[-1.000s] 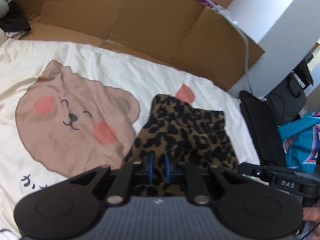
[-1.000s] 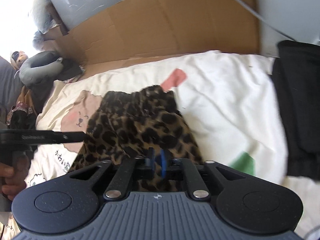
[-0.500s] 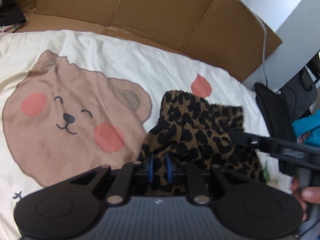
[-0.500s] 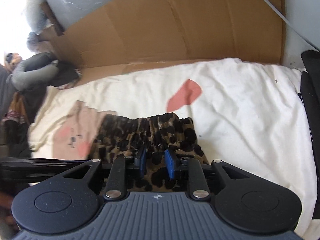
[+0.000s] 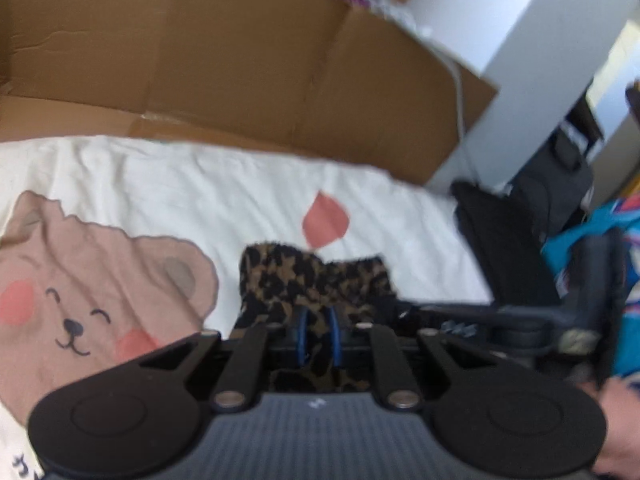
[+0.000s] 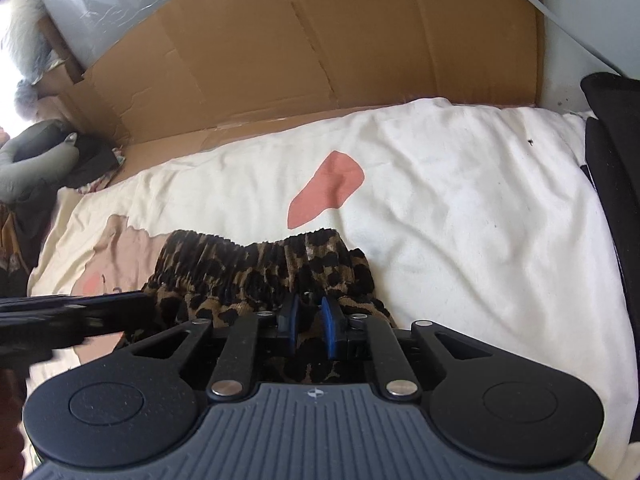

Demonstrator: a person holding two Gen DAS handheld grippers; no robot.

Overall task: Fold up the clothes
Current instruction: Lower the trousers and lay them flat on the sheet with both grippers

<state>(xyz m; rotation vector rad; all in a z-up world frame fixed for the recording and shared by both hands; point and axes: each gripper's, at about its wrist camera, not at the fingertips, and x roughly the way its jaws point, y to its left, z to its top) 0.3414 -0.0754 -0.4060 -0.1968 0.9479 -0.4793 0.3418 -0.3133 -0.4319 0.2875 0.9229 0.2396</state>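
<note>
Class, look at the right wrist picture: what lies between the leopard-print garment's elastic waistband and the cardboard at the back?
Only the cream bear-print blanket, with its pink patch just beyond the leopard-print garment. The cardboard rises behind it.

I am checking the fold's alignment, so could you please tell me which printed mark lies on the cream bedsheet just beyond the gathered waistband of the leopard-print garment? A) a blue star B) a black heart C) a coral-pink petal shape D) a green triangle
C: the right wrist view shows a coral-pink petal shape printed on the cream bedsheet just past the gathered waistband of the leopard-print garment.

backdrop: cardboard sheet (image 6: pixel 320 40) | surface: cream bear-print blanket (image 6: pixel 460 200) | light: bright daylight, left
</note>
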